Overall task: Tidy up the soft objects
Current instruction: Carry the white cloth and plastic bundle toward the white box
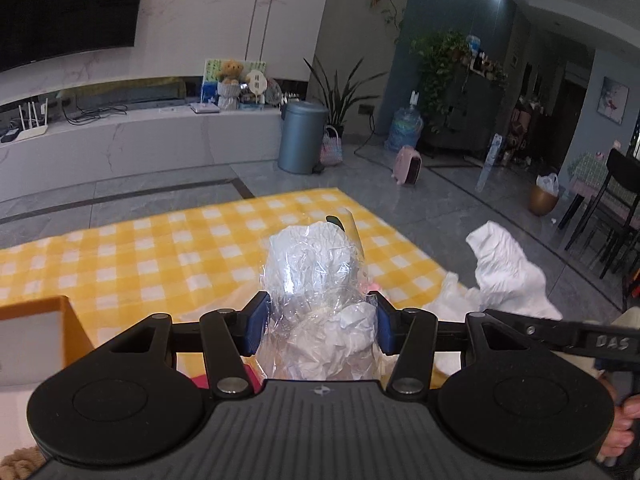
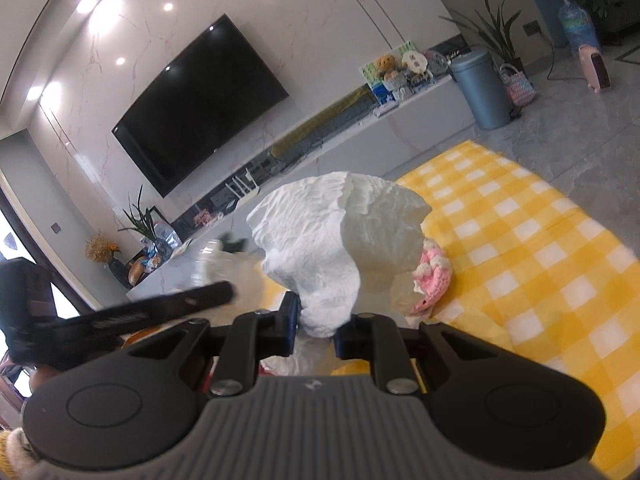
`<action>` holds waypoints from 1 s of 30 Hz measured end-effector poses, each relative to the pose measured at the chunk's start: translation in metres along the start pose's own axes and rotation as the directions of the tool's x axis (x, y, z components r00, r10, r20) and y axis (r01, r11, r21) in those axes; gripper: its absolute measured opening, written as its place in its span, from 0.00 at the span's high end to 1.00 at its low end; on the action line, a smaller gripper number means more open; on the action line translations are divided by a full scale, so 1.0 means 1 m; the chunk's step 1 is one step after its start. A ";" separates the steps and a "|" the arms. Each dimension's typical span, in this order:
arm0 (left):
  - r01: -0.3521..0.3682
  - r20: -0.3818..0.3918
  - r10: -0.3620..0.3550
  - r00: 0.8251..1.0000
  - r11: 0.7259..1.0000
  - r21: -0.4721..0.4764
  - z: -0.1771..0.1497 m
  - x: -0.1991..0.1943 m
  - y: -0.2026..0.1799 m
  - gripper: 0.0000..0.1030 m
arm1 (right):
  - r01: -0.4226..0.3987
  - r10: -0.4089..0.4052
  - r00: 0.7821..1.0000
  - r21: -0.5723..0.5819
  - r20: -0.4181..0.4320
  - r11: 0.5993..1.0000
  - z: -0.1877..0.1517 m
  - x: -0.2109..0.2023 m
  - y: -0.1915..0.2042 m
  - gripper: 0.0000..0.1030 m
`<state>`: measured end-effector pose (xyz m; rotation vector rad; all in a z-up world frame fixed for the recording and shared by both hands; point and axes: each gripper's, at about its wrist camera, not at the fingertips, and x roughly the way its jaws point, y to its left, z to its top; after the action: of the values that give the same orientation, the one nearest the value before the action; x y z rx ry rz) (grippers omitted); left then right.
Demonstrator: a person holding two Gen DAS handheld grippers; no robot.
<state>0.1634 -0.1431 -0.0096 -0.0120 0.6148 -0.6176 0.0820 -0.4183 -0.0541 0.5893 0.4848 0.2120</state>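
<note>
Yellow checked cloth carries a pink crochet piece

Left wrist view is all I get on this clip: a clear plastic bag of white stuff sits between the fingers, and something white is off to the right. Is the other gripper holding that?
Observer: Yes. The right gripper is shut on the white crumpled cloth, lifted above the yellow checked cloth.
Operator: Anything under it that I can't see?
Observer: A pink and white knitted piece lies on the checked cloth just behind the white cloth.
Operator: And my bag from that side?
Observer: The plastic bag shows as a blur to the left, with the left gripper's finger across it.
</note>
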 end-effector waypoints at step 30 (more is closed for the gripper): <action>-0.382 0.101 0.437 0.894 0.861 -0.336 -0.057 -0.209 0.115 0.42 | -0.160 0.233 0.955 -0.345 0.182 0.925 0.026 -0.065 0.187 0.89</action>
<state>0.0602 0.0747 0.0336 -0.2215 0.5163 -0.0957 0.0277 -0.2999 0.0970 0.3282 0.1662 0.4071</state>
